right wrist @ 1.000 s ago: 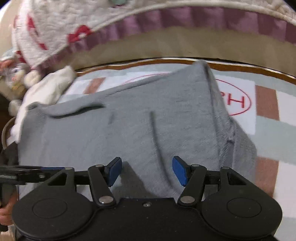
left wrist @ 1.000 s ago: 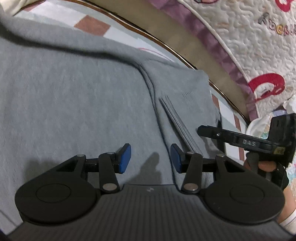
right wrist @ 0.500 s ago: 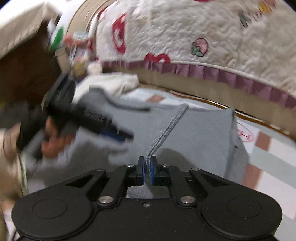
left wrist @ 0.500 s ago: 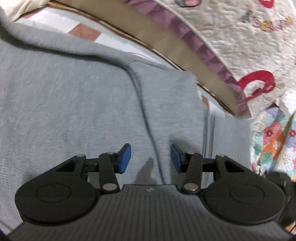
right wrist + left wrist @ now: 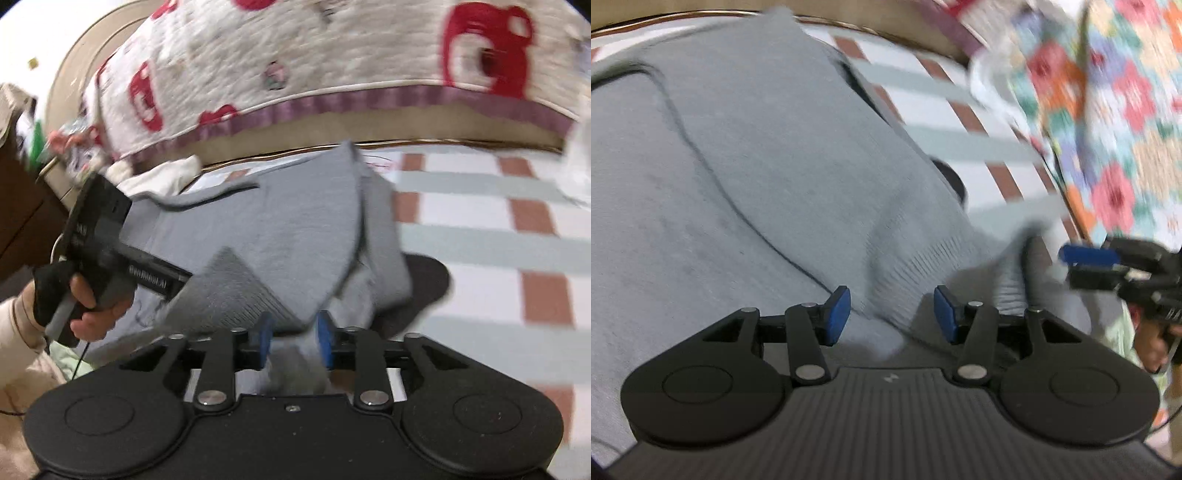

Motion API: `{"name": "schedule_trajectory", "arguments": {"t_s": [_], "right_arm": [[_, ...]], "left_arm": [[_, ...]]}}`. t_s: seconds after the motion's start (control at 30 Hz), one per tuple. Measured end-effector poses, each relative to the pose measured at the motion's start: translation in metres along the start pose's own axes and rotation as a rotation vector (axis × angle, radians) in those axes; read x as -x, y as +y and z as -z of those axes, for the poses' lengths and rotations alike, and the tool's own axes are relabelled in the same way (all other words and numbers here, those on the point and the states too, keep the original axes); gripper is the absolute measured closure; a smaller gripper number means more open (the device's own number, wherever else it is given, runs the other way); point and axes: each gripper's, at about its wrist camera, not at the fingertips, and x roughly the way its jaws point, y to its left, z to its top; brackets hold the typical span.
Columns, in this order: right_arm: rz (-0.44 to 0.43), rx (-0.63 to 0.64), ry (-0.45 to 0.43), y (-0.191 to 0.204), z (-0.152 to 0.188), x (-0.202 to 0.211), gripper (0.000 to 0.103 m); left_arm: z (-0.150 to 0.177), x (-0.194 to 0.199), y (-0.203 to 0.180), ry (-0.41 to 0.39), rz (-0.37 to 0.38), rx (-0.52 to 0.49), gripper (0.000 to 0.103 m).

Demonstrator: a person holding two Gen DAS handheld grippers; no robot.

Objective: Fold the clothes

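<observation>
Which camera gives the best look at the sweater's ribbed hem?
The right wrist view: the ribbed hem lifts sharply toward the right gripper. The left wrist view shows it blurred, beside the open left gripper.

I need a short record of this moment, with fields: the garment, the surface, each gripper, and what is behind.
garment: grey sweater, partly folded, ribbed hem lifted
surface: checked mat with white, green and red-brown squares
left gripper: open, fingers on either side of a raised fold of the sweater
right gripper: partly closed around bunched sweater fabric; firm grip cannot be told
behind: quilted cover with red prints and a purple border
</observation>
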Motion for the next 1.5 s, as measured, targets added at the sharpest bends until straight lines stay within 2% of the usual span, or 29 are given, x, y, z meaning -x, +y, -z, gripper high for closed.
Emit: {"name": "schedule_trajectory", "arguments": {"t_s": [0.07, 0.13, 0.27, 0.4, 0.47, 0.53, 0.6, 0.63, 0.73, 0.87, 0.93, 1.0, 1.07, 1.23, 1.27, 1.37, 1.43, 1.5], "right_arm": [[0.029, -0.051, -0.004, -0.002, 0.011, 0.019, 0.057], [0.056, -0.095, -0.004, -0.003, 0.021, 0.037, 0.053], [0.066, 0.041, 0.121, 0.027, 0.038, 0.03, 0.05], [0.039, 0.13, 0.207, 0.046, 0.055, 0.009, 0.042], [0.069, 0.162, 0.232, 0.049, 0.063, -0.005, 0.041], [0.083, 0.12, 0.212, 0.042, 0.065, -0.011, 0.043], [0.091, 0.07, 0.191, 0.035, 0.066, -0.016, 0.068], [0.052, -0.019, 0.173, 0.027, 0.063, -0.013, 0.093], [-0.082, -0.198, 0.103, 0.016, 0.053, 0.009, 0.093], [-0.253, -0.381, 0.027, -0.001, 0.054, 0.06, 0.093], [-0.347, -0.482, -0.038, -0.008, 0.062, 0.084, 0.093], [-0.426, -0.564, -0.11, -0.013, 0.07, 0.105, 0.093], [-0.483, -0.602, -0.181, -0.014, 0.074, 0.113, 0.093], [-0.608, -0.66, -0.21, -0.013, 0.052, 0.086, 0.093], [-0.615, -0.632, -0.201, -0.009, 0.042, 0.077, 0.093], [-0.561, -0.505, -0.169, -0.006, -0.007, 0.051, 0.093], [-0.501, -0.5, -0.142, -0.017, -0.034, 0.024, 0.093], [-0.422, -0.522, -0.079, -0.03, -0.054, -0.014, 0.093]], "left_arm": [[0.007, 0.007, -0.016, -0.008, 0.001, -0.067, 0.054], [0.013, 0.021, -0.031, -0.036, -0.003, -0.144, 0.054], [0.023, 0.044, -0.055, -0.054, 0.004, -0.289, 0.052], [0.042, 0.047, -0.065, -0.011, 0.003, -0.384, 0.049], [0.052, 0.049, -0.069, 0.011, 0.003, -0.432, 0.044], [0.062, 0.051, -0.073, 0.031, 0.001, -0.474, 0.042], [0.068, 0.045, -0.063, 0.029, -0.026, -0.455, 0.04], [0.068, 0.042, -0.057, 0.025, -0.048, -0.432, 0.04], [0.062, 0.039, -0.036, 0.0, -0.088, -0.346, 0.04], [0.053, 0.049, -0.02, -0.053, -0.06, -0.254, 0.039], [0.054, 0.058, -0.023, -0.121, -0.026, -0.277, 0.039], [0.056, 0.072, -0.029, -0.23, 0.015, -0.305, 0.04], [0.058, 0.081, -0.034, -0.282, 0.064, -0.326, 0.04], [0.062, 0.089, -0.045, -0.299, 0.151, -0.38, 0.04], [0.062, 0.09, -0.046, -0.297, 0.162, -0.38, 0.04], [0.064, 0.095, -0.041, -0.291, 0.224, -0.346, 0.039], [0.064, 0.097, -0.036, -0.284, 0.241, -0.315, 0.039], [0.063, 0.098, -0.029, -0.283, 0.236, -0.28, 0.039]]}}
